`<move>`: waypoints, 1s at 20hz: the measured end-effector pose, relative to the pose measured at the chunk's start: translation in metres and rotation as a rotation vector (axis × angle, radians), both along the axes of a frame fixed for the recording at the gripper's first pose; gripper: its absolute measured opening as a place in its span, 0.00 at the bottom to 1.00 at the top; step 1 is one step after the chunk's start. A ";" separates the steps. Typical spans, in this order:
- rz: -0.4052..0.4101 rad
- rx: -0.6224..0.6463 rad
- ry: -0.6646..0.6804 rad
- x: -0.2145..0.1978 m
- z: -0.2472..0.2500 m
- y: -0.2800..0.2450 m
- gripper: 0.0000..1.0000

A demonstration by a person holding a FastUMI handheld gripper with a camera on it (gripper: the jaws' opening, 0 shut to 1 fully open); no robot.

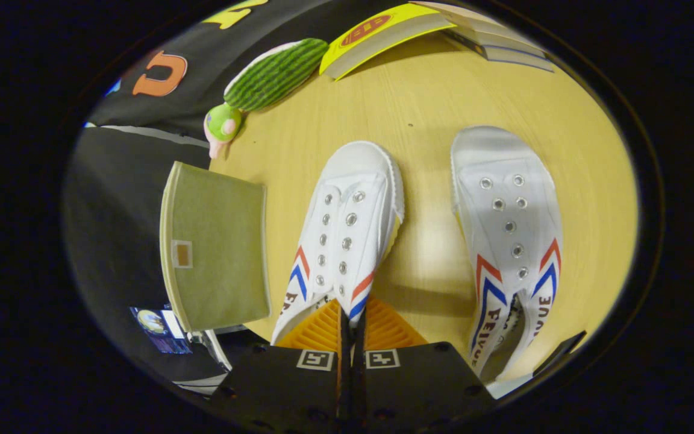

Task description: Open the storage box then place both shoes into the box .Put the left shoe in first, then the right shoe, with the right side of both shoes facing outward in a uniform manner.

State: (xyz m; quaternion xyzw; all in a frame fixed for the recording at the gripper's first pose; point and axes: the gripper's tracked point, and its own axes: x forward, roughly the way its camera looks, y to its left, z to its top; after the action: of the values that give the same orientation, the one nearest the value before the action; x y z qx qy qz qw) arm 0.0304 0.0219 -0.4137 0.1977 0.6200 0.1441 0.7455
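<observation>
Two white canvas shoes with red and blue stripes lie toes away from me on the wooden table (431, 108). The left-hand shoe (347, 223) is tilted, and its collar edge runs in between my fingers. My gripper (352, 312) is shut on that edge at the heel end. The right-hand shoe (506, 211) lies flat, apart from the fingers, to their right. An olive-green fabric storage box (217, 247) with a small label sits just left of the held shoe at the table's left edge. I cannot tell whether its lid is open.
A green striped plush toy (275, 72) lies beyond the box at the table's far left. A yellow book (377, 33) and a stack of books (497, 42) lie at the far edge. Bare tabletop shows between and beyond the shoes.
</observation>
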 end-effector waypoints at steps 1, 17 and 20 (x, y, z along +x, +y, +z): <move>-0.003 0.009 -0.003 -0.002 0.011 0.003 0.06; 0.121 0.015 -0.171 -0.020 0.217 0.191 0.06; 0.129 0.028 -0.135 -0.022 0.207 0.247 0.06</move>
State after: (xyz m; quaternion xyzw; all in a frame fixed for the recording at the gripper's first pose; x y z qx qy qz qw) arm 0.0081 0.2685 -0.2072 0.1576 0.5775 0.2135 0.7720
